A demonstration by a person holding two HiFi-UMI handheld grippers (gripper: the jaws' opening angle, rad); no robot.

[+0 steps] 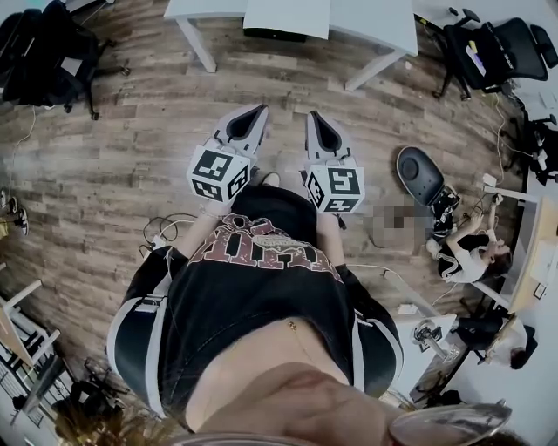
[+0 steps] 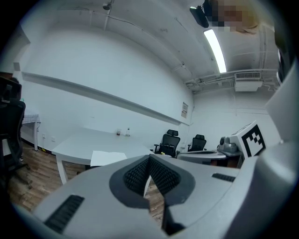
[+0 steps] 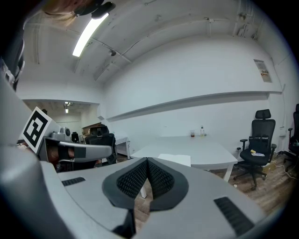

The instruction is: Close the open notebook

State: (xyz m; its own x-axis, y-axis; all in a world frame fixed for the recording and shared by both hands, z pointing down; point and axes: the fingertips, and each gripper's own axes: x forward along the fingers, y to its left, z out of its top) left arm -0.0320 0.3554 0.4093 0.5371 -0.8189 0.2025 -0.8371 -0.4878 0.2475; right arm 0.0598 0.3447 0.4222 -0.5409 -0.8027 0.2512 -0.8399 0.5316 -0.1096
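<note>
Left gripper (image 1: 259, 110) and right gripper (image 1: 313, 117): jaws together, empty.
Open notebook (image 1: 286, 17) lies on white table (image 1: 377, 23) ahead, well apart; wooden floor (image 1: 131, 148); gripper views alone show wall (image 2: 93, 70), ceiling lamp (image 2: 215, 49).

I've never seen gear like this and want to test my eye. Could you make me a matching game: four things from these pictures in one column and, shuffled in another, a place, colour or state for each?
Things:
1. notebook
2. left gripper
3. office chair
4. ceiling light strip

Descriptions:
A. lit, overhead
B. black, standing on the wooden floor
C. jaws shut, nothing between them
D. lying open on the white table

Pairs: 1-D, 2-C, 3-B, 4-A.
</note>
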